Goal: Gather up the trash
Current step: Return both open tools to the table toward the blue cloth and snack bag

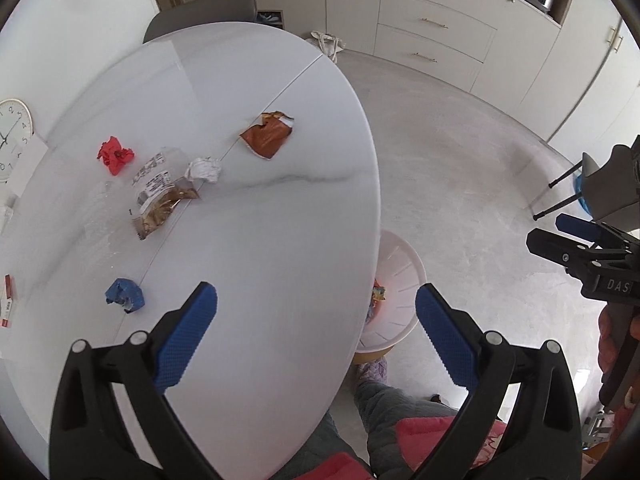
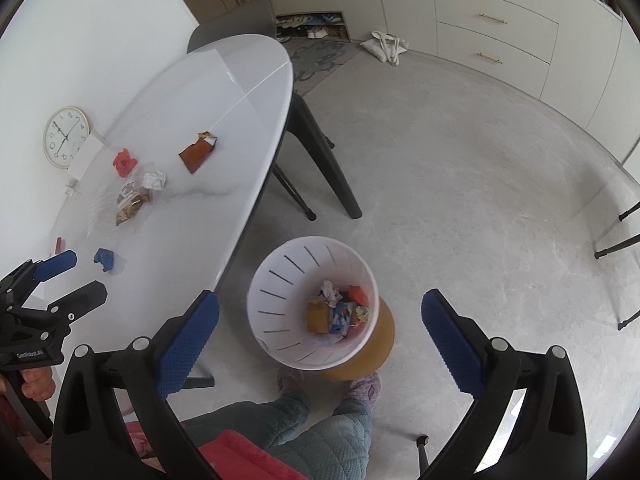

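Trash is partly collected: the bin (image 2: 276, 316), on the floor just beside the table (image 2: 192, 216) edge, already holds several crumpled scraps and wrappers. Five pieces remain on the table. Nearest the bin is the blue wad (image 1: 125, 294); farther in lie the clear snack bag (image 1: 162, 196) and the white wad (image 1: 205, 169) touching it, then the red wad (image 1: 115, 154); the brown wrapper (image 1: 267, 136) sits apart, toward the table's far side.

Left gripper (image 1: 316, 320) hangs over the table edge nearest the bin, jaws wide apart and empty. Right gripper (image 2: 320, 322) hovers above the bin, jaws likewise spread with nothing between them.

By my judgement roughly half the job is left. Nothing blocks the scraps; the clock (image 2: 66, 136) and a small red box (image 1: 8, 300) at the table's wall side are not trash, and the person's feet (image 2: 364, 388) stand right against the bin.
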`<act>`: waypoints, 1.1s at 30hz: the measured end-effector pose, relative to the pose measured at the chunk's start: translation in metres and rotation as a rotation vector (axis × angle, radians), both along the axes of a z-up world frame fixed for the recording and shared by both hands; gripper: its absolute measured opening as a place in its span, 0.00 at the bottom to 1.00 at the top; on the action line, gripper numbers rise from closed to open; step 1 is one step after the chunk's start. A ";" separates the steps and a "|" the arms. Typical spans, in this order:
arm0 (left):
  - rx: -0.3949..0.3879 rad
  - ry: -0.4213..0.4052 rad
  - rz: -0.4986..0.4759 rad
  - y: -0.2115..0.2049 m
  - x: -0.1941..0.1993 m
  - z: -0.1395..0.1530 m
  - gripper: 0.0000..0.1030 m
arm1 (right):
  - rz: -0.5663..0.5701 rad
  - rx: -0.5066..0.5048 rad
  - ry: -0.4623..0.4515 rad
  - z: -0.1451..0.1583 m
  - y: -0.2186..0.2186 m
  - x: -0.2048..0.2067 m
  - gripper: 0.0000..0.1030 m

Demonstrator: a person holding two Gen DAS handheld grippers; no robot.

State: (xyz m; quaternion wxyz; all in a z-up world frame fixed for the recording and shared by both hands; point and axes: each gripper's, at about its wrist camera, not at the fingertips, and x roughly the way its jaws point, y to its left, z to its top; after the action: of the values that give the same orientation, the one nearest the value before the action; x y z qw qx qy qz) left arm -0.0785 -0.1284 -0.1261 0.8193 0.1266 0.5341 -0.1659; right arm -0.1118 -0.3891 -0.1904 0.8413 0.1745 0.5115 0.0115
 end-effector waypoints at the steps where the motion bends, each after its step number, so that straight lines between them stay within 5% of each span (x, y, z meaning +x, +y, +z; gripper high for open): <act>1: -0.001 0.000 0.011 0.004 0.002 -0.001 0.93 | 0.006 0.001 0.001 0.001 0.004 0.002 0.97; 20: -0.034 -0.007 0.220 0.098 0.044 -0.002 0.93 | 0.202 -0.015 0.005 0.008 0.085 0.068 0.97; 33: -0.040 0.050 0.339 0.173 0.066 -0.014 0.93 | 1.046 -0.296 -0.141 0.023 0.249 0.200 0.97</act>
State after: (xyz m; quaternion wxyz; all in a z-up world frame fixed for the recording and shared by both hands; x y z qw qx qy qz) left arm -0.0123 0.0448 -0.1396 0.8244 0.0143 0.5645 -0.0392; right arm 0.0886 -0.1404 -0.1678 0.7712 -0.2247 0.4684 0.3678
